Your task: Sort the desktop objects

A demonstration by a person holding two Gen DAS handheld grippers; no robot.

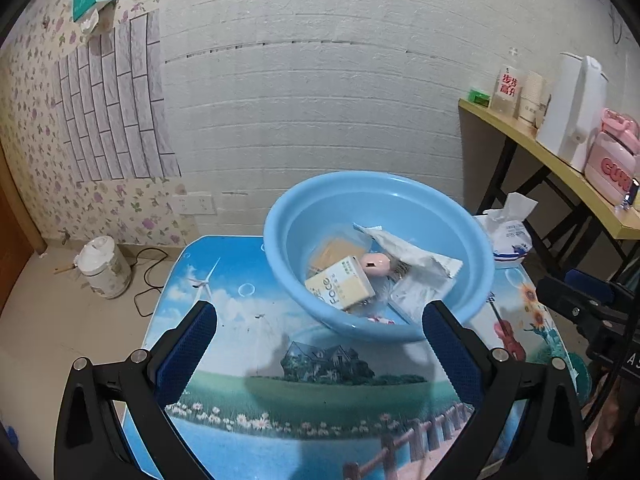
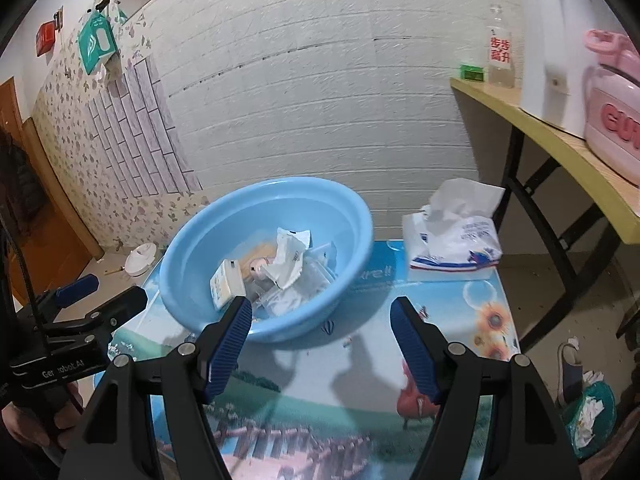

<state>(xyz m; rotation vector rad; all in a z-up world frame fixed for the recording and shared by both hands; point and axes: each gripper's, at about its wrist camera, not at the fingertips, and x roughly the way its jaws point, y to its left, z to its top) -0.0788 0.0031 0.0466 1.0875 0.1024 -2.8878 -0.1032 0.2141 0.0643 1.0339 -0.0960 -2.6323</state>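
Observation:
A light blue plastic basin (image 1: 280, 216) stands on the picture-printed table (image 1: 256, 360); it also shows in the right wrist view (image 2: 192, 248). In it lie a cream box (image 1: 340, 288), a pink round object (image 1: 374, 265), white packets (image 1: 412, 256) and a yellow packet (image 1: 338, 249). My left gripper (image 1: 320, 320) is open and empty, hovering just in front of the basin. My right gripper (image 2: 320, 316) is open and empty, by the basin's near right side. The left gripper is seen at the left of the right wrist view (image 2: 96, 300).
A tissue pack (image 2: 452, 244) sits at the table's far right corner. A yellow side table (image 2: 560, 148) at right holds a white kettle (image 2: 552, 40), pink bottle (image 2: 616, 120) and a clear bottle (image 2: 500, 52). A white pot (image 1: 104, 266) stands on the floor at left.

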